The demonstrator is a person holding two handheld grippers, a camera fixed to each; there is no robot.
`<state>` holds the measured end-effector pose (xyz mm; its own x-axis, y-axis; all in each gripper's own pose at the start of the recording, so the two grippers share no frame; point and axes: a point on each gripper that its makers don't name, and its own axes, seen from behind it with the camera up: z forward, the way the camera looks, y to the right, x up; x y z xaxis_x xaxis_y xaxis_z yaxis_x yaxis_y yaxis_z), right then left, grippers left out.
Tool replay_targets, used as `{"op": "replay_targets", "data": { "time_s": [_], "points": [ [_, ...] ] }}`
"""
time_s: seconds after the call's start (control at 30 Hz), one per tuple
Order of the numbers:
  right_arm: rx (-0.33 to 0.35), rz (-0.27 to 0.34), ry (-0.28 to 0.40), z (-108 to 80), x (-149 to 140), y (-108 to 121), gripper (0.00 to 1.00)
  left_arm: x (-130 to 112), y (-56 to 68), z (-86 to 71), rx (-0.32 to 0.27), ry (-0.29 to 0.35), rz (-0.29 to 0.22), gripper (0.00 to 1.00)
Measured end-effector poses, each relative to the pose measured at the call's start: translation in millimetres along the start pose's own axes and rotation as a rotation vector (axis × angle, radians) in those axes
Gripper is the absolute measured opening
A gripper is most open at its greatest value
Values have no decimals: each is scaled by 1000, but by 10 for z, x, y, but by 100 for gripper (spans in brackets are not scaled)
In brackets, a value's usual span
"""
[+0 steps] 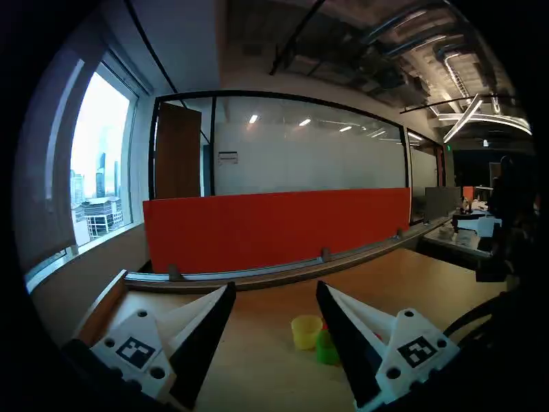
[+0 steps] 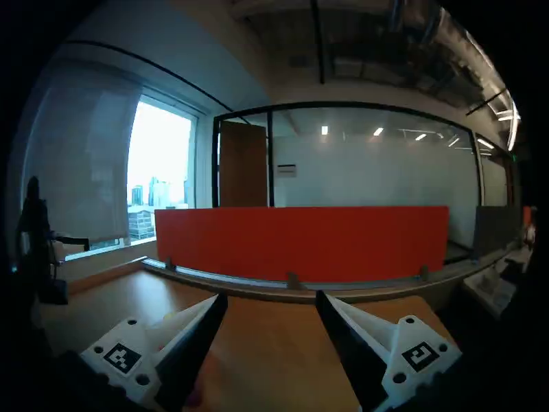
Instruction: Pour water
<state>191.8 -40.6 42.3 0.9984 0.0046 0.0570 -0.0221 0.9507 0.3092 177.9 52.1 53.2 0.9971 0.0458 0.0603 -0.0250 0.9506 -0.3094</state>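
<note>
In the left gripper view a yellow cup [image 1: 306, 331] stands on the wooden desk [image 1: 274, 357], with a green cup [image 1: 325, 347] just right of it, partly hidden behind the right finger. My left gripper [image 1: 276, 292] hangs open above the desk, its tips wide apart and nothing between them; the cups lie below and ahead. In the right gripper view my right gripper [image 2: 272, 299] is open too, over bare wooden desk [image 2: 274, 357], holding nothing.
An orange partition [image 1: 274, 226] runs along the desk's far edge, glass wall behind it. A window [image 1: 96, 178] is at the left. A dark stand [image 2: 38, 240] rises at the left in the right gripper view. Cluttered desks [image 1: 473, 226] lie at the right.
</note>
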Motion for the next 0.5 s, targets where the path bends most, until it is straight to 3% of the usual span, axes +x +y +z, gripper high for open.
{"op": "replay_targets", "data": {
  "time_s": [0.5],
  "points": [
    [236, -79, -33, -64, 43, -467, 99, 131, 354, 16, -194, 35, -8, 87]
  ]
}}
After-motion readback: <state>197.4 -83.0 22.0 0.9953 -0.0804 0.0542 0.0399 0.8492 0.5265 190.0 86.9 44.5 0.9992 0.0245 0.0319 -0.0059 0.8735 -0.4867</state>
